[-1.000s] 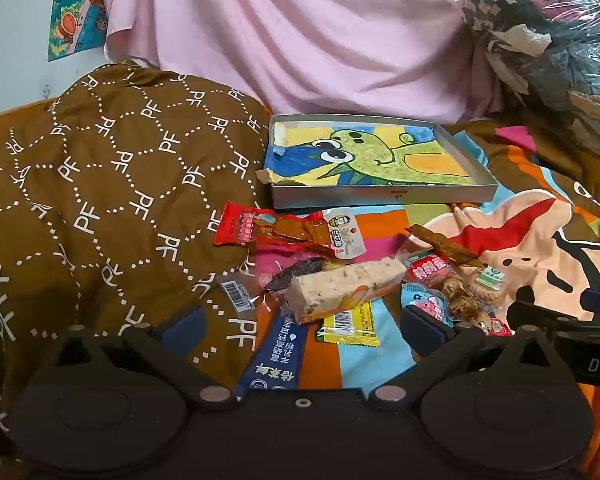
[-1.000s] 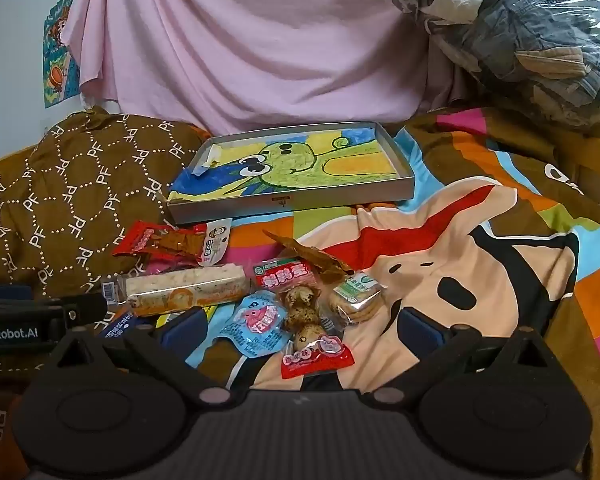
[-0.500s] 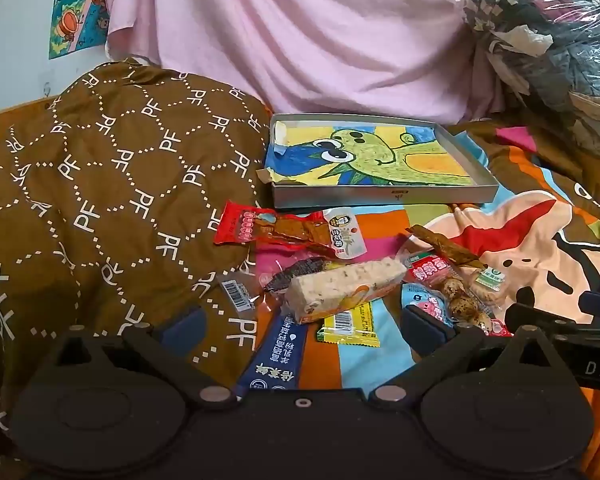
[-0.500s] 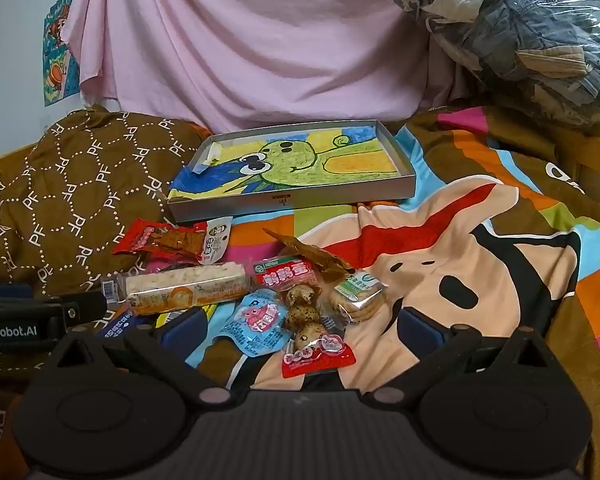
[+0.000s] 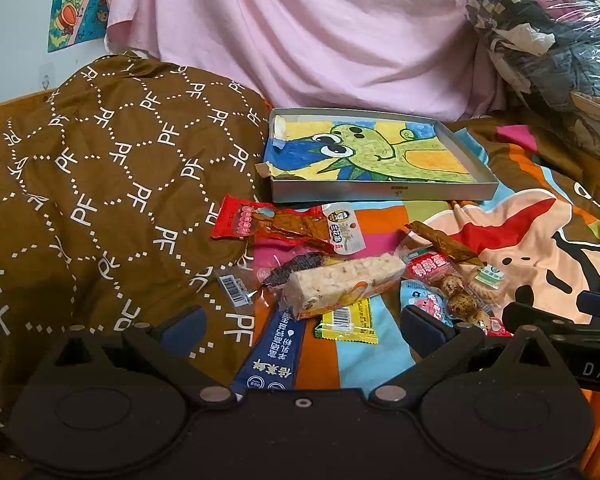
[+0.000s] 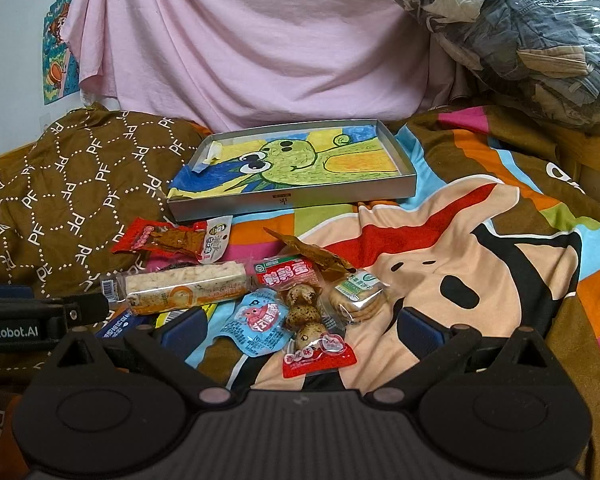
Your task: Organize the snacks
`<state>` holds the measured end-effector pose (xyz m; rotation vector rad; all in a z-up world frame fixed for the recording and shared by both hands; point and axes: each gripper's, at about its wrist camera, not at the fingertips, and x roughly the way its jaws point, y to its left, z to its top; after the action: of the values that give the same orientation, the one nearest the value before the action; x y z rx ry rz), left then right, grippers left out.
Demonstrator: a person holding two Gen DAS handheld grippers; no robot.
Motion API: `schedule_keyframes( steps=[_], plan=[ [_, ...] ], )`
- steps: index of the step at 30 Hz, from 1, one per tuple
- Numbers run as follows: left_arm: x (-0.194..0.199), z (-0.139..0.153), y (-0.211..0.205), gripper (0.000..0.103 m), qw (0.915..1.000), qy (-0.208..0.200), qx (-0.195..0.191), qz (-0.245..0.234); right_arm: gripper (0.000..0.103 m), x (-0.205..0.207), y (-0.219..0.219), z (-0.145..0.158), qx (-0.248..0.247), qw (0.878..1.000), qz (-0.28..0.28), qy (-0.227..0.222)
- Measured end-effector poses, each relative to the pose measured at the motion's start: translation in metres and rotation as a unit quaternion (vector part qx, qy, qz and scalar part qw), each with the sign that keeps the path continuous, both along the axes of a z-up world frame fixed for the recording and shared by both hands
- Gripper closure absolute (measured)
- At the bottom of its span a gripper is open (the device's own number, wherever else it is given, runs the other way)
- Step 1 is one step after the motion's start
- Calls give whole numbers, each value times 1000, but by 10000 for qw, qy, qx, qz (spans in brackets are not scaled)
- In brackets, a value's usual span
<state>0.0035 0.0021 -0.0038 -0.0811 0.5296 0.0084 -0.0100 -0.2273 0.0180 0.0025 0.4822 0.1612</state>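
Jaws wide on my left gripper (image 5: 302,326), nothing between them. From the left wrist view, the gripper sits low over the bed, aimed at the grey tray (image 5: 384,192) with the green cartoon lining. Nearer me than the tray lie the snacks: the rice bar (image 5: 342,282) has its long axis running crosswise, its far end tipped up toward the tray's right corner. A red jerky pack (image 5: 260,226) lies just in front of the tray, also crosswise. The blue stick pack (image 5: 272,354) points lengthwise between my fingers, toward the tray, with a yellow packet (image 5: 346,322) beside it. This view alone shows those two clearly.

From the right wrist view, my right gripper (image 6: 300,328) is likewise spread wide and holds nothing, hovering low and level. The quail egg pack (image 6: 306,312) runs lengthwise toward the tray, a blue pouch (image 6: 258,322) touching its left, a biscuit pack (image 6: 356,298) at its right. The brown-patterned quilt (image 6: 68,196) lies left of the tray.
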Motion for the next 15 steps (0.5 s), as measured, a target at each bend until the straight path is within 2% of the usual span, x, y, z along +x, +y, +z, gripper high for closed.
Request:
schedule_keyframes(
  steps=[1, 15],
  plan=[
    [0, 0, 0, 1, 10000, -3, -2, 3, 0, 1, 2, -8, -8, 10000, 2, -4],
    [2, -1, 2, 1, 10000, 32, -74, 25, 0, 2, 6, -7, -59, 10000, 57, 0]
  ],
)
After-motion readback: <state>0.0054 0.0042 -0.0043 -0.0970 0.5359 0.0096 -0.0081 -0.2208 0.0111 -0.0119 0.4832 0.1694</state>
